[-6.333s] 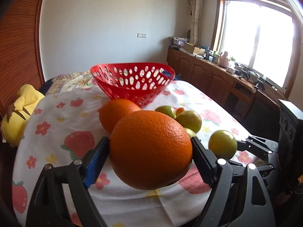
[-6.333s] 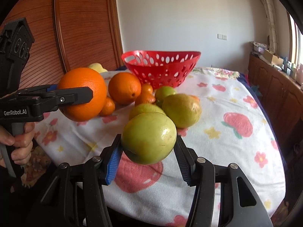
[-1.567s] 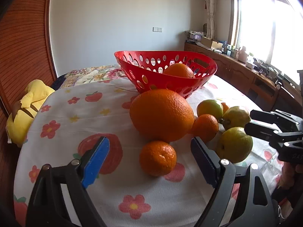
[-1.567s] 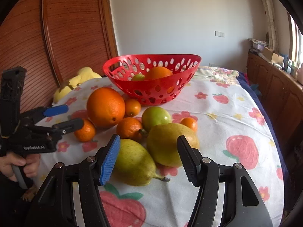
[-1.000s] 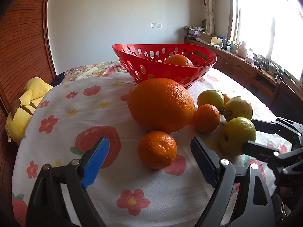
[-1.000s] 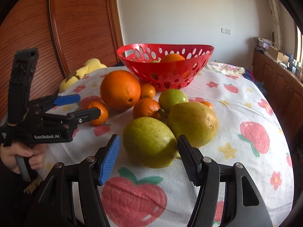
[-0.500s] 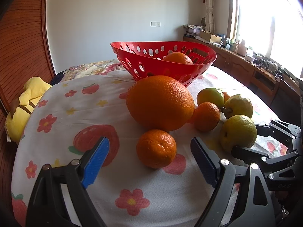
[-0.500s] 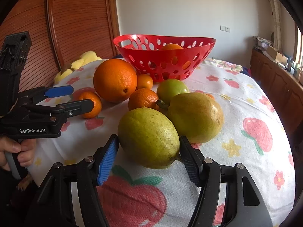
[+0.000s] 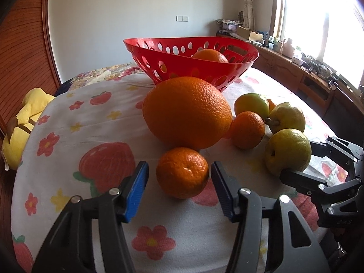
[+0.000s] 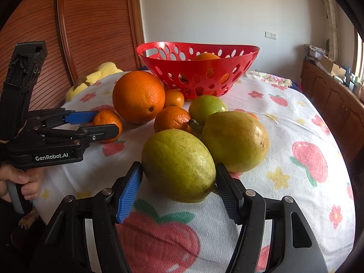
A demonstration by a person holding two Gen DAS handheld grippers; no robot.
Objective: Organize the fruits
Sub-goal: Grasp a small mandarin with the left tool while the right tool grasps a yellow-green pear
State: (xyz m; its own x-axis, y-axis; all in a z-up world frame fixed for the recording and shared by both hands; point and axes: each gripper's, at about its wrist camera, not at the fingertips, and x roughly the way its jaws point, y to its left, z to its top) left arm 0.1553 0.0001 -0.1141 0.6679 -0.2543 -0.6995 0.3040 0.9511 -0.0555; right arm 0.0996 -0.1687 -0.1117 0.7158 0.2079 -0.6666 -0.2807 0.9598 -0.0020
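A red basket (image 9: 191, 59) (image 10: 198, 68) stands at the table's far side with an orange (image 9: 210, 55) inside. My left gripper (image 9: 179, 182) is partly closed around a small mandarin (image 9: 182, 173) on the cloth, with small gaps at each pad. My right gripper (image 10: 178, 185) brackets a yellow-green pear (image 10: 178, 165), both pads at its sides; whether they press it I cannot tell. A big orange (image 9: 186, 112) (image 10: 138, 96) sits behind the mandarin.
A second pear (image 10: 235, 140), a green fruit (image 10: 207, 109), two more mandarins (image 10: 171, 119) (image 10: 174, 97) lie clustered on the strawberry-print tablecloth (image 10: 295, 136). A yellow plush toy (image 9: 20, 122) lies at the left table edge. Wooden cabinets (image 9: 295, 77) line the right wall.
My left gripper's jaws have narrowed around the small mandarin. My right gripper has pushed forward and narrowed so the pear fills the gap. Earlier, an orange and a green fruit went into the basket.
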